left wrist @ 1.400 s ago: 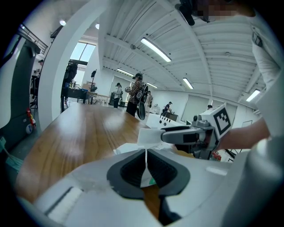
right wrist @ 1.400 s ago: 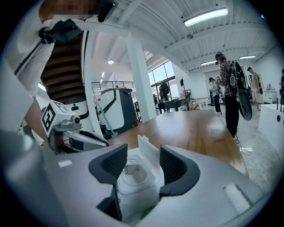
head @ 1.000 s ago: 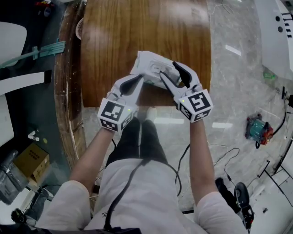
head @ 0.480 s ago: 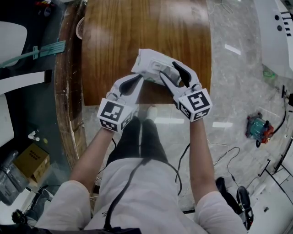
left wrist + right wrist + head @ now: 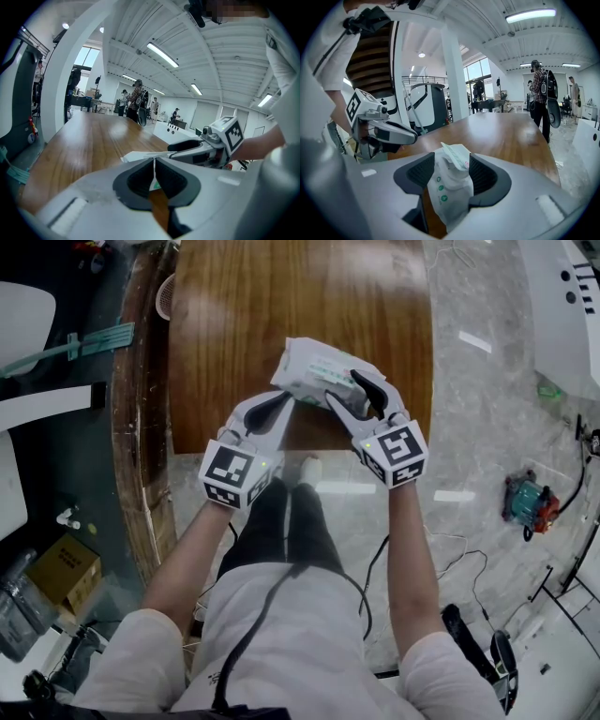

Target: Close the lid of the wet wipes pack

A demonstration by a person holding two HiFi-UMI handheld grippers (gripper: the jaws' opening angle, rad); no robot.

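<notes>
Right hand-held gripper (image 5: 345,386), clamping the wet wipes pack (image 5: 307,367), has edged forward.

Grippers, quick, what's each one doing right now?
Left gripper: closed, fingers pinching a thin edge of the pack.
Right gripper: closed on the pack, gripping its body.
</notes>
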